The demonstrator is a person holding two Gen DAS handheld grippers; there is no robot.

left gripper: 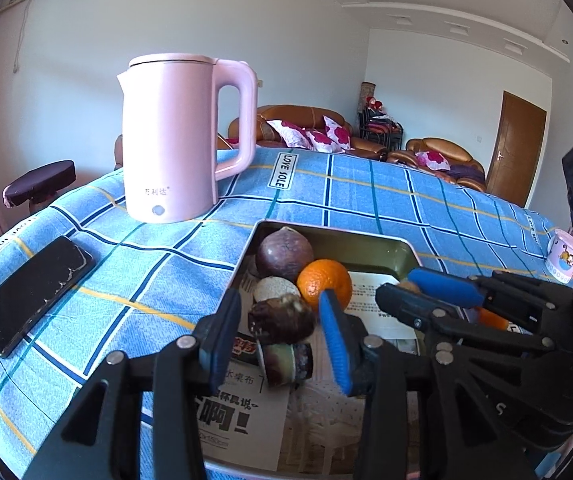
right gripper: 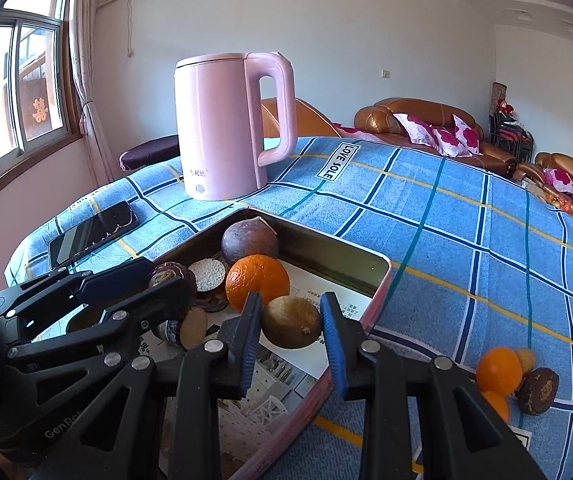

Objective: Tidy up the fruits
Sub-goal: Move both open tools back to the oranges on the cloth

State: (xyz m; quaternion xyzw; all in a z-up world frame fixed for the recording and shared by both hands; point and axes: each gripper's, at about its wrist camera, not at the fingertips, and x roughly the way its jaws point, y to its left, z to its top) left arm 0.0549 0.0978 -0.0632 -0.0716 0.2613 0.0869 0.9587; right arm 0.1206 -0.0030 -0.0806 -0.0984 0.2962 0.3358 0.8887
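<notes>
Inside the tin tray (right gripper: 380,276), a firm brown fruit (right gripper: 291,322) is bracketed, apparently untouched, by the right gripper (right gripper: 291,330)'s spread fingers; the left gripper (left gripper: 276,332)'s fingers are likewise spread.

The near end of the shallow pink-rimmed metal tray (left gripper: 328,233) runs off the bottom edge behind the black gripper frames. The printed paper lining (right gripper: 338,304) carries text too small to read. A second orange fruit (right gripper: 496,403) hides partly behind the right gripper's frame.
</notes>
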